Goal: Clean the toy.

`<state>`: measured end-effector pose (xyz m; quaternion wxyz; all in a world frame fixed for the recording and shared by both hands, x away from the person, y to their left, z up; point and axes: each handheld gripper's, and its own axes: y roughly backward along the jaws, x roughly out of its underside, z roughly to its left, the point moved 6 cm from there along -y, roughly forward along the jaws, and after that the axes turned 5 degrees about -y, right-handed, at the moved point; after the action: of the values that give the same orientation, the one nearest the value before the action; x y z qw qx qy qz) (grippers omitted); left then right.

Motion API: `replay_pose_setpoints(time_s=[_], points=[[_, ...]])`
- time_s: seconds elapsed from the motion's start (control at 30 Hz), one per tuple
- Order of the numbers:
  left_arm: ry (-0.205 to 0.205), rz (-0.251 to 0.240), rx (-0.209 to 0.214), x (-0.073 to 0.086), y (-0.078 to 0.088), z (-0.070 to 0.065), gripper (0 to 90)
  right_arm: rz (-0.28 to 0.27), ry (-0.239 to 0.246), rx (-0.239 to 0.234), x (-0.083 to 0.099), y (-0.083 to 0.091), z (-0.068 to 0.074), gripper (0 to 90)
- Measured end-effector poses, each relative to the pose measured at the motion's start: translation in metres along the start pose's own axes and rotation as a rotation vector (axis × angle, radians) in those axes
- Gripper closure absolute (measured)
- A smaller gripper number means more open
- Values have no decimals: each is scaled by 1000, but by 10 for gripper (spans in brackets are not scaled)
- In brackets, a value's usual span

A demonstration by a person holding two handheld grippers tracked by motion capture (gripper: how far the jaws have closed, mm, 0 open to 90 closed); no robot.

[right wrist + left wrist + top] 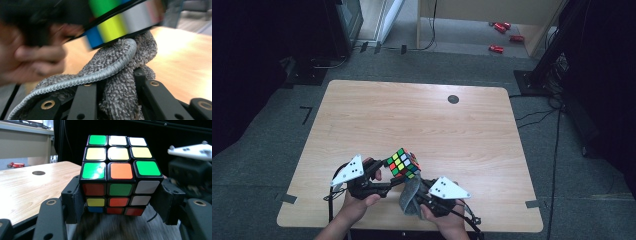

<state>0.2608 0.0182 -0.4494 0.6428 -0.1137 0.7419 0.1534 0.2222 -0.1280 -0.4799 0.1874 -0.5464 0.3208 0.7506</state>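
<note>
the left gripper (pixel 117 202) clamps the puzzle cube (pixel 120 173) by opposite side faces above the table's (pixel 422 120) near edge (rigid, light, layers may twist), while the right gripper (pixel 117 85) pinches the soft grey cloth (pixel 117 65) against its underside.

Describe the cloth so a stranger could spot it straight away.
Start at the wooden table and go to its near edge, where two hands hold tongs. The right tongs are shut on the cloth, which is pressed up against the underside of the cube. It is grey, nubbly and limp with a stitched hem, unlike the hard, colourful cube.
</note>
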Motion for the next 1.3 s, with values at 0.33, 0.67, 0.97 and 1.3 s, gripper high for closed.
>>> replay_pose_setpoints(time_s=[0.33,0.67,0.97,1.3], points=[[-11,15,-16,1,1,2,344,-39,-35,86,-12,11,-22,737],[-13,26,-27,2,1,4,344,56,122,32,8,-8,10,724],[4,37,-47,1,2,8,344,-84,-35,142,-16,18,-32,718],[57,90,-99,9,-4,14,343,140,-8,348,22,0,-93,641]])
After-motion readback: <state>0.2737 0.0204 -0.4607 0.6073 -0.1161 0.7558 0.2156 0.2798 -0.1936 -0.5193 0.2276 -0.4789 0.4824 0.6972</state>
